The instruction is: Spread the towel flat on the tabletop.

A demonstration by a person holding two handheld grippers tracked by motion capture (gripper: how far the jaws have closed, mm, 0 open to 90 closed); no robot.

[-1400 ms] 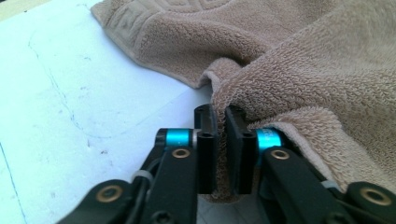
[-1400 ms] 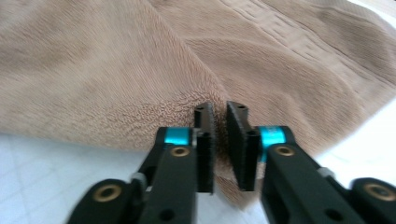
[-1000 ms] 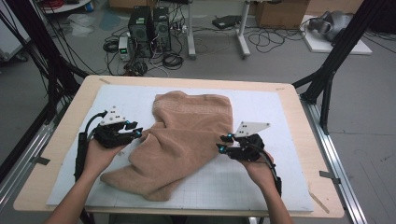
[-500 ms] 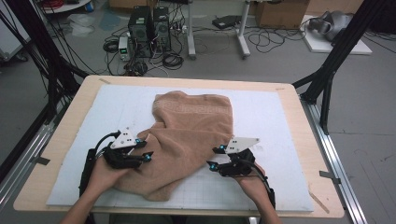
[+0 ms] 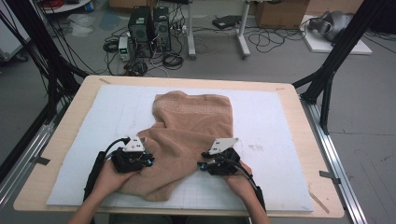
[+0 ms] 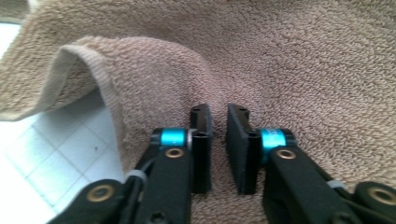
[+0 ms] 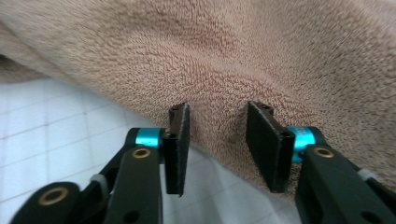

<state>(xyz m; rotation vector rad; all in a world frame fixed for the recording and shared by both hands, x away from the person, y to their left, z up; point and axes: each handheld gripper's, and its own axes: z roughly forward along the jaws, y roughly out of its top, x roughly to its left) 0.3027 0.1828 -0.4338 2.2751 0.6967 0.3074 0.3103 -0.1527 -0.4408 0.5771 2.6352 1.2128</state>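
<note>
We've got a tan towel (image 5: 189,140) bunched mid-bench, soft and floppy, so it'll sag unless pinched at a hem. Left claw (image 6: 218,123) nearly pressed together on a fold at 7 o'clock; right claw (image 7: 217,128) spread at the edge, 5 o'clock.

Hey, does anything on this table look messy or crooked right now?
Yes. The tan towel lies rumpled and askew on the white mat, and one hemmed edge near the left gripper arches up off the mat.
</note>
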